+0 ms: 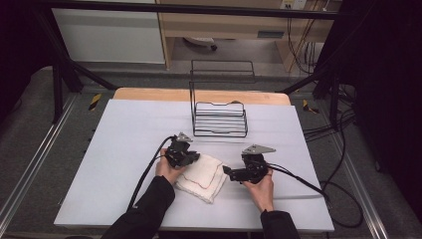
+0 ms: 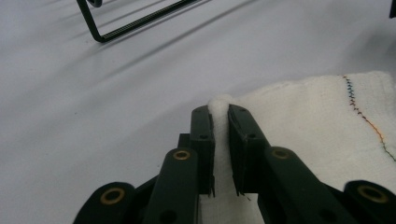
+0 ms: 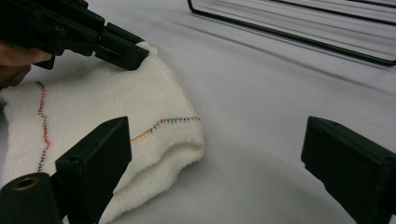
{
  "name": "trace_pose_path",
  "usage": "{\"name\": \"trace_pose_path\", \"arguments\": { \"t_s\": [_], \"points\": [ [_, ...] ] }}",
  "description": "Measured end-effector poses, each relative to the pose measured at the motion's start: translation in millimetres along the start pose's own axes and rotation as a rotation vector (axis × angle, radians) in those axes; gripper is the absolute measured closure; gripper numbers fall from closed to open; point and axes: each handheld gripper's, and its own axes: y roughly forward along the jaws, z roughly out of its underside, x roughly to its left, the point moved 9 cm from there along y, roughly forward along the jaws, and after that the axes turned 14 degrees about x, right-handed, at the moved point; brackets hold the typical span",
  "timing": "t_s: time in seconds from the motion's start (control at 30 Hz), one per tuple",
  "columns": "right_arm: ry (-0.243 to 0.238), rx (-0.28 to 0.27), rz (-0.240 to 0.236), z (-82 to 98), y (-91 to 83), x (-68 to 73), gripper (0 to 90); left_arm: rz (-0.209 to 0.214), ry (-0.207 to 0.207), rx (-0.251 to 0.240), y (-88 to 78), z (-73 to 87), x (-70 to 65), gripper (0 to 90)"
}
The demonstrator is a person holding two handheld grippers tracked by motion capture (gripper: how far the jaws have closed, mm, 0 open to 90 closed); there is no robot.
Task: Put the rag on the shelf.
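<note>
Grey-covered bench [image 1: 124,164]. Folded white cloth with multicoloured stitching [image 1: 204,177] lies near front middle, long axis diagonal, far-left to near-right. Left tool [image 2: 220,114] clamped on cloth's far corner; fold partly hidden between jaws. Right tool [image 1: 228,173] jaws wide apart beside cloth, holding nothing.

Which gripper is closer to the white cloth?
Left. The left gripper is pinching an edge of the white cloth. The right gripper sits open just beside its other edge.
</note>
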Motion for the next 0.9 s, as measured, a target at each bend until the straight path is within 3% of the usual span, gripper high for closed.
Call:
{"name": "trace_pose_path", "arguments": {
  "t_s": [0.2, 0.3, 0.73, 0.9],
  "points": [
    [-0.005, 0.035, 0.008, -1.9, 15.7, 7.6, 21.0, -0.006, 0.008, -0.002, 0.0, -0.2, -0.5, 80.5],
    [0.019, 0.038, 0.005, -2.0, 20.1, 7.4, 27.9, -0.006, 0.014, -0.002, 0.0, 0.0, -0.3, 80.5],
    [0.028, 0.057, -0.008, 2.7, 26.7, 11.4, 45.6, -0.006, 0.024, -0.004, 0.0, 0.1, -0.2, 80.4],
    [0.05, 0.069, -0.038, 4.5, 25.8, 16.1, 55.3, 0.004, 0.011, -0.011, 0.0, 0.2, 0.1, 80.4]
  ]
}}
